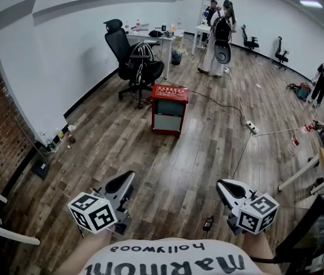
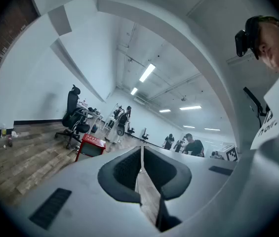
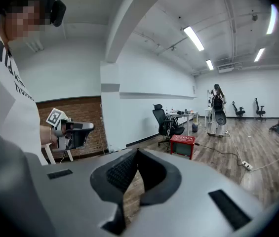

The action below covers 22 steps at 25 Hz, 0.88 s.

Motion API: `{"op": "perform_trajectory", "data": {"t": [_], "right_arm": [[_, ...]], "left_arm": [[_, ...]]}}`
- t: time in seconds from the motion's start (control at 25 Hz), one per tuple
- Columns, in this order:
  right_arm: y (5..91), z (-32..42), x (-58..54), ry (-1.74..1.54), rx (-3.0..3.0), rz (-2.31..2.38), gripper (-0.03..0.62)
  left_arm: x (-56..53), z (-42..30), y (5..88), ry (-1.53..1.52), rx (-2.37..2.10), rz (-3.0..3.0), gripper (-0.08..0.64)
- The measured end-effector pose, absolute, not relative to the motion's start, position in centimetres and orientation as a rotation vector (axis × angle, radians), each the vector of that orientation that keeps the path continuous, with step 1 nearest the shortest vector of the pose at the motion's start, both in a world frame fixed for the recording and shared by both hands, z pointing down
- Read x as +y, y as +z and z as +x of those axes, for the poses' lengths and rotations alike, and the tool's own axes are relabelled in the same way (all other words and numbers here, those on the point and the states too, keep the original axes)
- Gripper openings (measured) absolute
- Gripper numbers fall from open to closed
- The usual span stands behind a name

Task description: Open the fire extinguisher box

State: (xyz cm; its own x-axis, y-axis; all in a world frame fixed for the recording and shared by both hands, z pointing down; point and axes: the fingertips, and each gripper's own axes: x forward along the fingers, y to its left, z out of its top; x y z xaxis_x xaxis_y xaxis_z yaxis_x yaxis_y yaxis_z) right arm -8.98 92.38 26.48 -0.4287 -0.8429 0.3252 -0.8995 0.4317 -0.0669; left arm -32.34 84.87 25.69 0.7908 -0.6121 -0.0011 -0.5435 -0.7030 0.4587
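The red fire extinguisher box [image 1: 170, 109] stands closed on the wooden floor, some way ahead of me, its glass front facing me. It also shows small in the left gripper view as the red box [image 2: 91, 146] and in the right gripper view as the red box [image 3: 182, 145]. My left gripper [image 1: 128, 177] is held low at the left, far short of the box, jaws shut and empty [image 2: 141, 149]. My right gripper [image 1: 222, 184] is at the right, equally far from the box, also shut on nothing [image 3: 137, 152].
A black office chair [image 1: 133, 59] and a desk [image 1: 153, 36] stand behind the box. A cable with a power strip [image 1: 251, 128] runs across the floor at the right. Bottles [image 1: 64, 135] line the left wall. People stand at the far back and right.
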Motion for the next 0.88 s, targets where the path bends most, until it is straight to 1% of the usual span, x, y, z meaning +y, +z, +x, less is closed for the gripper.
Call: {"op": "perform_trajectory", "data": {"t": [0.32,0.44,0.56,0.68,0.88], "right_arm": [[26.9,-10.8,91.4,0.363,-2.452,1.534,0.008],[27.5,-11.8,91.0,0.376,-2.453,1.552,0.009],[27.8,-11.6,90.6,0.383,-2.438,1.586,0.008],[28.0,-11.5,90.1,0.414,-2.446,1.608,0.009],[28.4,-10.8,87.9,0.447,-2.53,1.625,0.011]], "left_arm": [[84.3,-33.8,25.6,-0.213,-0.83,2.581,0.021],[84.2,-34.9,26.1,-0.169,-0.818,2.636,0.021],[83.7,-36.0,27.0,-0.108,-0.822,2.658,0.021],[82.2,-37.0,27.5,-0.136,-0.845,2.602,0.021],[80.3,-36.4,28.5,-0.121,-0.854,2.591,0.021]]}}
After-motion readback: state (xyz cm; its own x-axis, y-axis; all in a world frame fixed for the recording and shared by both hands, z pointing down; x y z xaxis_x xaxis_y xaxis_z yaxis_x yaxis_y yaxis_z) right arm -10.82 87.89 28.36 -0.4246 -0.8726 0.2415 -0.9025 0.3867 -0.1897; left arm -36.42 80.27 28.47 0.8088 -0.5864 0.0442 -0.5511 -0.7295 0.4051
